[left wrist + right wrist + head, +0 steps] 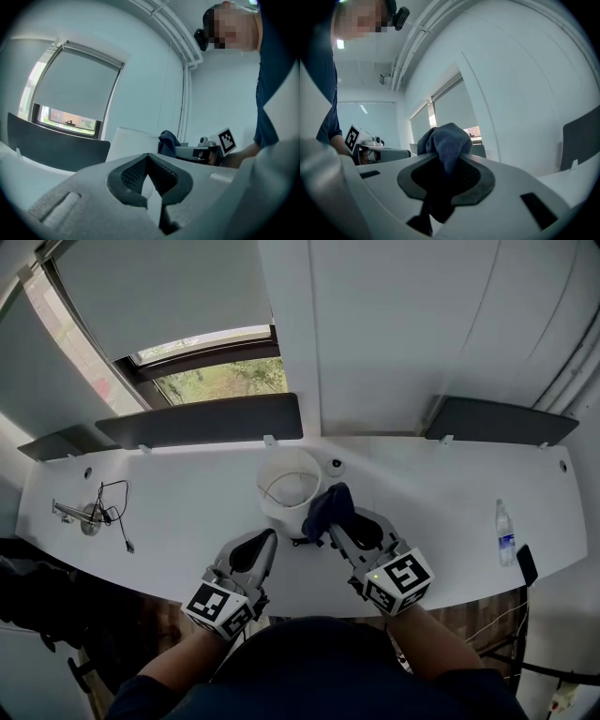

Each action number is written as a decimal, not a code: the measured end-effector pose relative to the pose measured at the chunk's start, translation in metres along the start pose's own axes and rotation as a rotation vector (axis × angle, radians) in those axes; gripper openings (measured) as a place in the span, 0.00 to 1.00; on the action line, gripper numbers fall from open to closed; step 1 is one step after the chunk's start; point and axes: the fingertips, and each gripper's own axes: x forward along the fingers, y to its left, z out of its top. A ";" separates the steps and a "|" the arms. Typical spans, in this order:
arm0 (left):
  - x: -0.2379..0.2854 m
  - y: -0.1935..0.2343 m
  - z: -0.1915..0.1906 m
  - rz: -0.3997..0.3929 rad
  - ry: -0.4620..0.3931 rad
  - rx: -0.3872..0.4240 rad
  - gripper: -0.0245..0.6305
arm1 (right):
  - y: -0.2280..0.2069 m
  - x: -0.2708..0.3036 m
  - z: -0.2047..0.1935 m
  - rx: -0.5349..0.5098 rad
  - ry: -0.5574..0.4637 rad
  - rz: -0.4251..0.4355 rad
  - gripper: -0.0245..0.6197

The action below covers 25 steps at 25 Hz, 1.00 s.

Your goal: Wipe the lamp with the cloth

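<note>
Right gripper (339,521), clamped on the blue cloth (328,505), at the white lamp's (289,486) right side; left gripper (263,545) closed, empty, just short of it. Wiping seems ready to begin: next, press the cloth onto the shade.

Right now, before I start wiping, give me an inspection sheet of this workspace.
Surface: white desk, curved front edge.
Job's things: white lamp at centre; blue cloth bunched at its right side, contact unclear.
Clutter: water bottle and dark flat object at right; small round object behind the lamp.
Grippers: left gripper shut, empty, near the lamp; right gripper shut on the cloth.
Cables: black cable beside a small metal item at left.
Surroundings: dark panels along the back edge; window, blind partly down.
</note>
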 end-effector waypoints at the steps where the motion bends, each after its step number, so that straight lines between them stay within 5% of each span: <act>1: 0.002 0.002 0.001 0.012 -0.001 -0.002 0.04 | -0.005 0.003 0.004 -0.007 -0.009 0.001 0.17; 9: 0.010 0.018 0.011 0.073 -0.020 0.004 0.04 | -0.028 0.026 0.024 -0.041 -0.039 0.015 0.17; 25: 0.020 0.032 0.005 0.104 -0.014 -0.012 0.04 | -0.060 0.039 -0.058 0.027 0.158 0.001 0.17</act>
